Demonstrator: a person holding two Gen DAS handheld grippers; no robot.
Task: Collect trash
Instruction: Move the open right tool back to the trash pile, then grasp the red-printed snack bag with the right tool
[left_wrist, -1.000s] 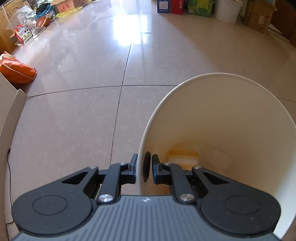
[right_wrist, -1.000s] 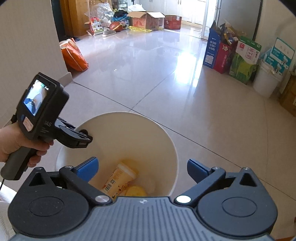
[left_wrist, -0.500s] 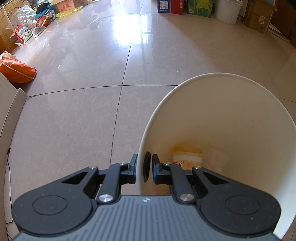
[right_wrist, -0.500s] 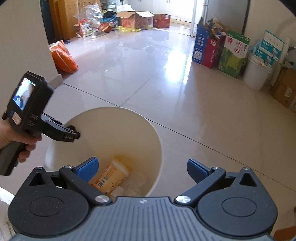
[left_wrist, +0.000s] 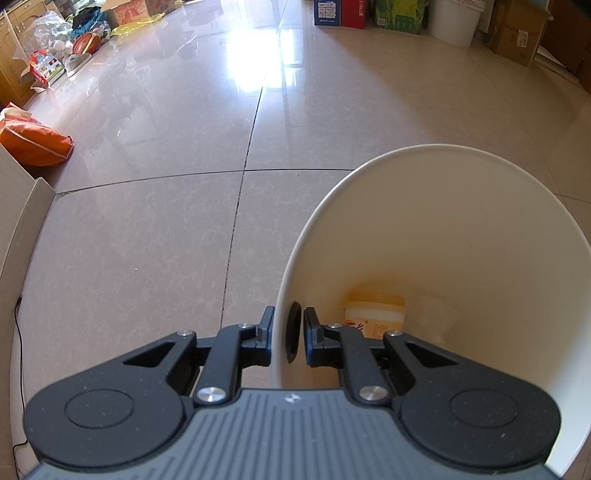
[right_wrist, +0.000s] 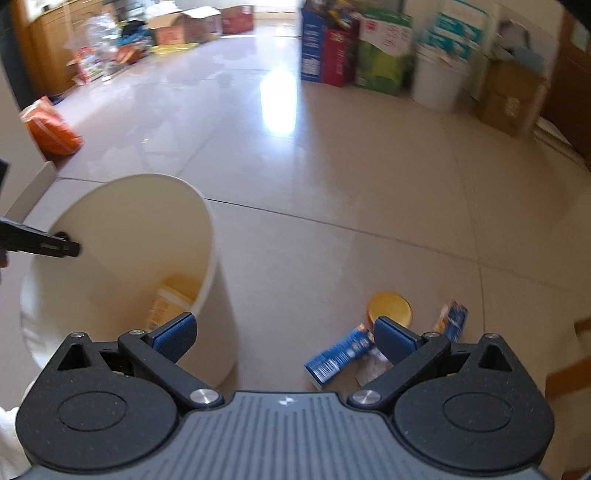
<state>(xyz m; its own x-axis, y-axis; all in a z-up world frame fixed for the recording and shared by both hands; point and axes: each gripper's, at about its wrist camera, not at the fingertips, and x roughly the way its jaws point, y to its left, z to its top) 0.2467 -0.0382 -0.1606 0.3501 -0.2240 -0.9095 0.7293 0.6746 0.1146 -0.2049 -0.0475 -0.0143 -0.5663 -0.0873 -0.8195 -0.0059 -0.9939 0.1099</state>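
Two grippers; smooth round cream bin (left_wrist: 461, 221), glossy tiles (left_wrist: 166, 240).

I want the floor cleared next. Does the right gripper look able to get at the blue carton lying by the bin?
Probably yes: the right gripper is open and empty, and the blue carton lies on bare floor beside the bin, with nothing over it.

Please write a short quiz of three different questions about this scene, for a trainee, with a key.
1. True or false: the left tongs are shut on the bin's rim.
2. What lies on the floor by the open right tongs? A) a lid and blue packs B) a ball C) nothing
3. Name one thing inside the bin.

Key: 1 true. 2 A. 3 a yellow cup.
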